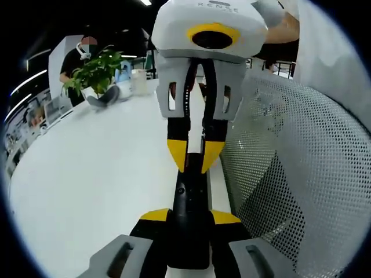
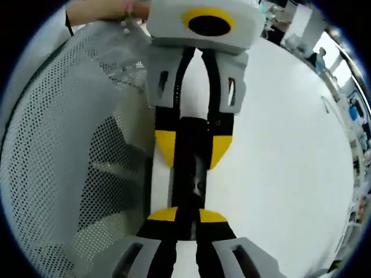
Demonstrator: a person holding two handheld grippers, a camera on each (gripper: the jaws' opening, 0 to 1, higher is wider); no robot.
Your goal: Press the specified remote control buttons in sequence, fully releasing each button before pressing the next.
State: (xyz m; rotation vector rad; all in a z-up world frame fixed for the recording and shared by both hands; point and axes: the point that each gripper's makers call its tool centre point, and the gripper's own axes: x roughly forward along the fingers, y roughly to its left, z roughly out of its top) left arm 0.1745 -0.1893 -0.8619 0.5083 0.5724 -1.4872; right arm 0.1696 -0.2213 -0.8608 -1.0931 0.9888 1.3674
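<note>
A slim black remote [image 1: 189, 208] is clamped by its sides between the yellow-tipped jaws of my left gripper [image 1: 190, 216], above the white table [image 1: 98, 168]. My right gripper [image 1: 194, 156] comes in from the far side with its yellow tips drawn together, resting on the remote's far end. In the right gripper view the remote [image 2: 194, 168] runs lengthwise from my right gripper [image 2: 188, 215] up into the left gripper [image 2: 193, 147], which is shut on its sides. The remote's buttons are too dark to make out.
A white perforated mesh chair back [image 1: 301, 174] stands close beside the grippers, also seen as a mesh wall [image 2: 69, 145]. A potted plant [image 1: 95, 72] and a white jar [image 1: 139, 81] stand at the table's far end, with a person [image 1: 78, 55] behind them.
</note>
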